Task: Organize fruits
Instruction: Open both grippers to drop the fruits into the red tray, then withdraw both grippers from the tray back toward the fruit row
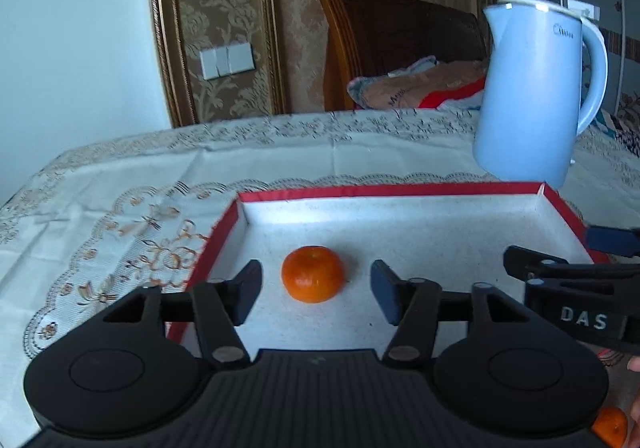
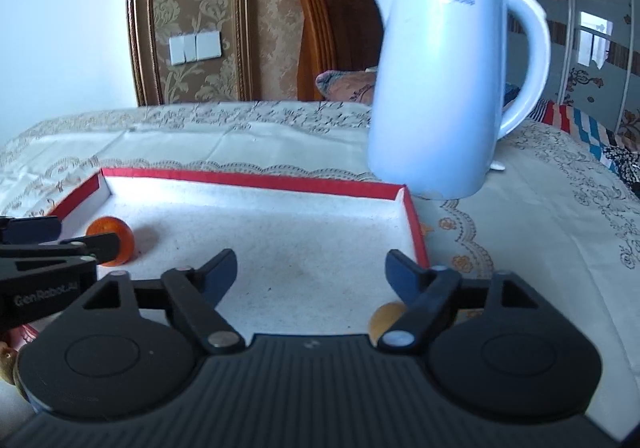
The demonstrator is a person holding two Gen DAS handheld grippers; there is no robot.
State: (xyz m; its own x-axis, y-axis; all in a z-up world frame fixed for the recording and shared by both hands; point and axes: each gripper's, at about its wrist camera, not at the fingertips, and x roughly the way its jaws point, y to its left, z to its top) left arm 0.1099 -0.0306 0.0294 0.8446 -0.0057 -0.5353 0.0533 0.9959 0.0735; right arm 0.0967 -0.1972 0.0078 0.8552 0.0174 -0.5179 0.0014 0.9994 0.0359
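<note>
Currently, a shallow red-rimmed tray point(image 1: 400, 190) with a white floor is seen lying on a lace-patterned tablecloth point(image 1: 120, 184). One orange mandarin point(image 1: 313, 273) rests on the tray floor towards its near left part, apart from the left wall. In the left wrist view the left gripper point(image 1: 316, 288) is held low over the near edge of the tray, its jaws spread wide, and the mandarin is seen between the two dark blue pads point(image 1: 250, 288) without being touched by either. The right gripper point(image 2: 310, 276) is likewise held with its jaws wide apart and nothing between them; it is placed over the near right part of the tray, with its right finger close to the tray's right wall. A second, paler fruit point(image 2: 386, 318) is partly hidden behind that right finger, and whether it lies inside the tray or just outside cannot be told. Another orange fruit point(image 1: 610, 426) is glimpsed at the lower right edge of the left wrist view, near the person's fingers. A pale blue electric kettle point(image 1: 528, 92) stands upright on the tablecloth just beyond the tray's far right corner. A wooden headboard point(image 1: 400, 44) and patterned wallpaper are seen behind the table.
</note>
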